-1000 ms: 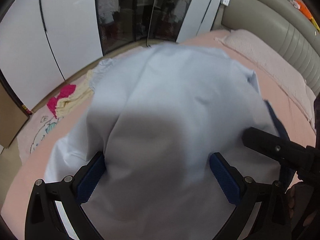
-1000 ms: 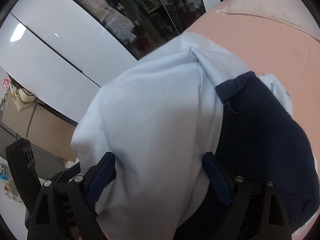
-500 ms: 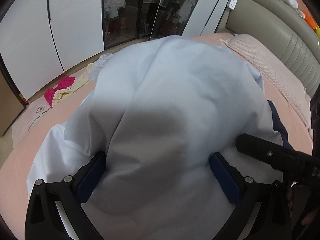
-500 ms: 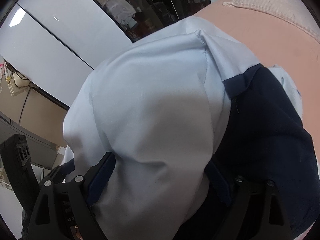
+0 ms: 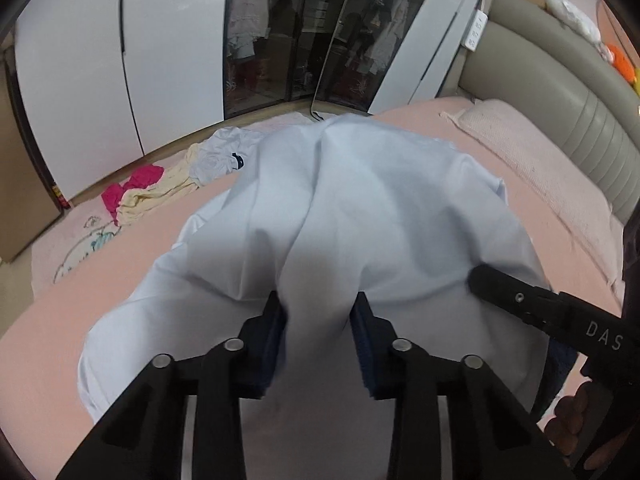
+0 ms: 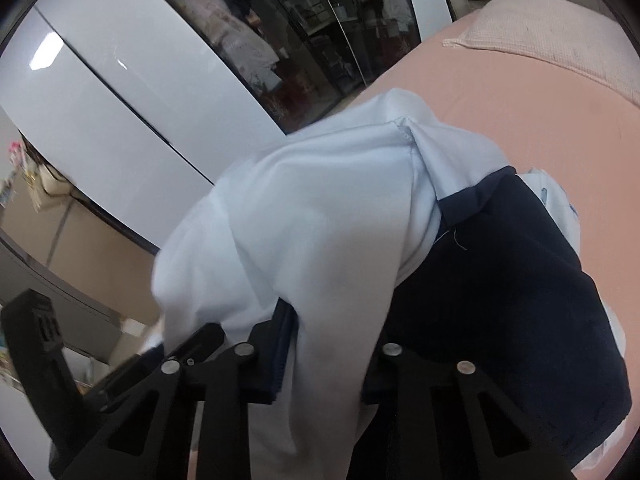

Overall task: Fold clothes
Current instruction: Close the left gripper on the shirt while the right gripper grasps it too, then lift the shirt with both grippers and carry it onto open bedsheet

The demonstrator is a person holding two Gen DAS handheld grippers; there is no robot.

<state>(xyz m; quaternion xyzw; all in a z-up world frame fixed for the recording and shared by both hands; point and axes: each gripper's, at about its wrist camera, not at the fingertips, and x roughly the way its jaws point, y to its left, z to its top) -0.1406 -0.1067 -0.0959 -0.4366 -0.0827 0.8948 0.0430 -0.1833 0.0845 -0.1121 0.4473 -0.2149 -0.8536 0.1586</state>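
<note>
A light blue garment [image 5: 360, 208] lies bunched on the pink bed [image 5: 100, 288]. My left gripper [image 5: 318, 340] is closing, and its blue pads [image 5: 274, 340] pinch a raised fold of the cloth. In the right wrist view the same garment [image 6: 320, 208] shows a navy blue panel [image 6: 500, 280] on its right side. My right gripper [image 6: 328, 352] is also closing, with a fold of light blue cloth squeezed between its pads [image 6: 286, 344]. The right gripper's black finger [image 5: 540, 308] reaches into the left wrist view over the garment's right edge.
A pile of pink, cream and pale blue clothes [image 5: 160, 188] sits at the bed's far left edge. A pink pillow [image 5: 540, 168] and padded headboard [image 5: 580, 92] are at the right. White wardrobe doors [image 5: 120, 60] and dark glass doors stand behind. A hand [image 5: 572, 420] shows at bottom right.
Both grippers went from wide open around the cloth to pinched on a fold of it. Both rose slightly, and the cloth is gathered into ridges between the pads.
</note>
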